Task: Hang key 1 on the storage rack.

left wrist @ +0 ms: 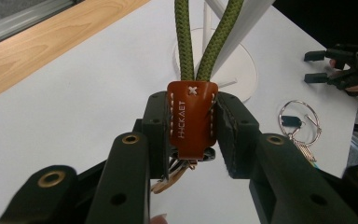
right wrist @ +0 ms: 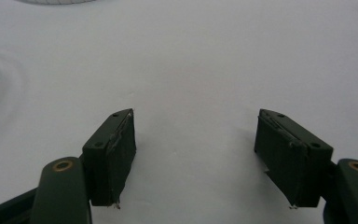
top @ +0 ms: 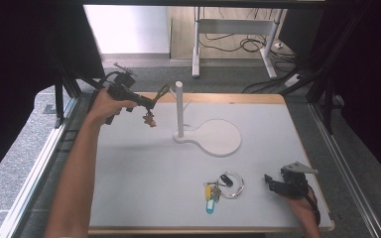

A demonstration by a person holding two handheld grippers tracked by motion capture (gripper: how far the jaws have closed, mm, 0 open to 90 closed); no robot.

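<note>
Keychain (left wrist: 192, 119) with the brown leather tab and green cord loop (top: 161, 92) is what we carry; our left gripper (left wrist: 192, 135) is clamped on the tab, both pads pressing its sides, and it hangs in the air just left of the white stand (top: 179, 109), near the top of its post. Our right gripper (right wrist: 195, 154) rests low near the table's front right corner, well to the right of the stand's base, its jaws spread wide with nothing between them.

We judge the step in hand to be hooking the cord loop onto one of the stand's small pegs; the risks follow from that. The loop is narrow and limp, so it may brush past the peg rather than settle over it; a push against the thin post could tip or slide the stand; the keys dangling below the tab could swing and catch.

Its long axis runs from the hanging keys through the tab to the loop; the loop end points away from our left gripper, toward the stand; the second bunch of keys (top: 222, 187) lies in front of the stand's base.
</note>
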